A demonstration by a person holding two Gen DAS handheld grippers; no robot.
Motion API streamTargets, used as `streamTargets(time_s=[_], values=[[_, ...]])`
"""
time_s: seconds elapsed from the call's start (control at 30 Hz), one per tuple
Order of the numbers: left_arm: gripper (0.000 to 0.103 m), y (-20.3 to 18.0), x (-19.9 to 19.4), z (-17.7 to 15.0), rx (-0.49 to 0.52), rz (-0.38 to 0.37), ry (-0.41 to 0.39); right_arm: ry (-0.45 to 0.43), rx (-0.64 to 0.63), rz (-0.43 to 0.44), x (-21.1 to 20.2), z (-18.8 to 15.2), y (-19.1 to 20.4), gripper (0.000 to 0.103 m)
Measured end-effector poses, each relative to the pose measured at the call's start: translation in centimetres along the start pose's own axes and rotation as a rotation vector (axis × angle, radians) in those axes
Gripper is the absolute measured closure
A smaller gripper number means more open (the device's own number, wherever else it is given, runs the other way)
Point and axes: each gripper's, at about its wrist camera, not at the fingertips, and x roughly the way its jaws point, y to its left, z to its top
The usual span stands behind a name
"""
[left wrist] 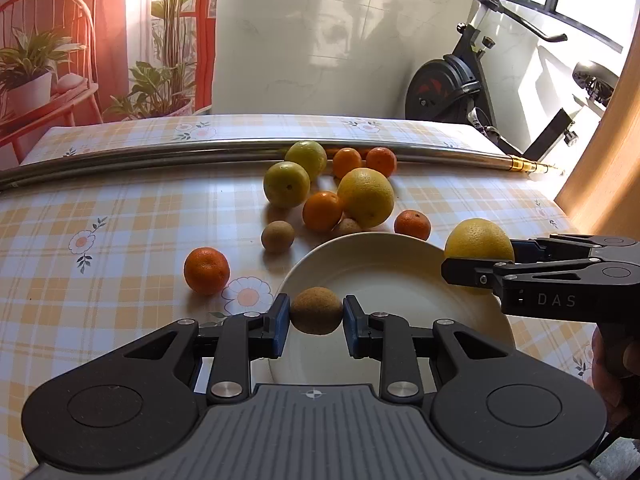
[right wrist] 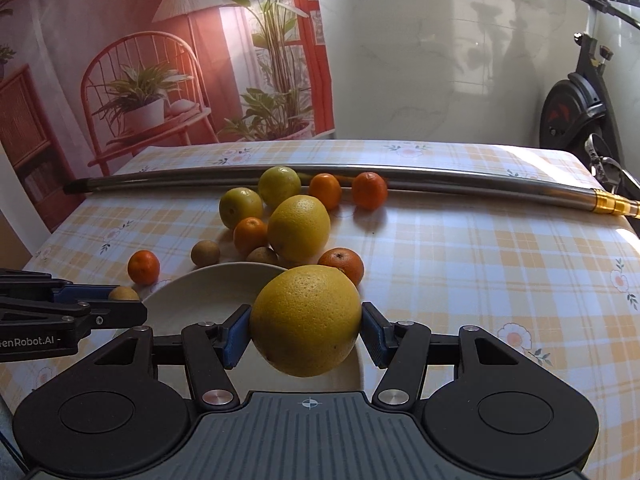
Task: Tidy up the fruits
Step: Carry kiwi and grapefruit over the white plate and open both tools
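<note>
The left gripper (left wrist: 316,316) sits nearest the lens, its blue-padded fingers (left wrist: 280,320) pressed to either side of a brown kiwi (left wrist: 316,310), which it holds over the near-left rim of the white plate (left wrist: 384,276). The right gripper (right wrist: 306,322) clamps a large yellow orange (right wrist: 307,320) between its own pads (right wrist: 236,332), held over the plate's right edge; from the left wrist view this gripper reaches in from the right side with the fruit just above the rim.

The plate lies on a table (left wrist: 120,208) with a checked, flowered cloth. Just beyond the plate's far rim lie two more kiwis (left wrist: 277,236), one partly hidden by the rim, and a mandarin (left wrist: 412,224) at the far-right rim. To the plate's left, apart from it, rests a lone mandarin (left wrist: 207,271). Farther behind the plate clusters a second large yellow orange (left wrist: 366,197), a mandarin touching it, two greenish-yellow fruits (left wrist: 286,184) and two more mandarins against a long metal tube (left wrist: 160,152) lying across the table beyond the plate.
</note>
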Motion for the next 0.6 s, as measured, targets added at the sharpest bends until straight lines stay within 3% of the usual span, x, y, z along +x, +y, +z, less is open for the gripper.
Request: streamTargets(time_s=[0.6], values=[[0.073, -0.9, 2.3, -0.8, 0.099, 0.039, 0.054, 0.036, -0.050, -0.038, 0.8, -1.6, 0.3, 0.049]])
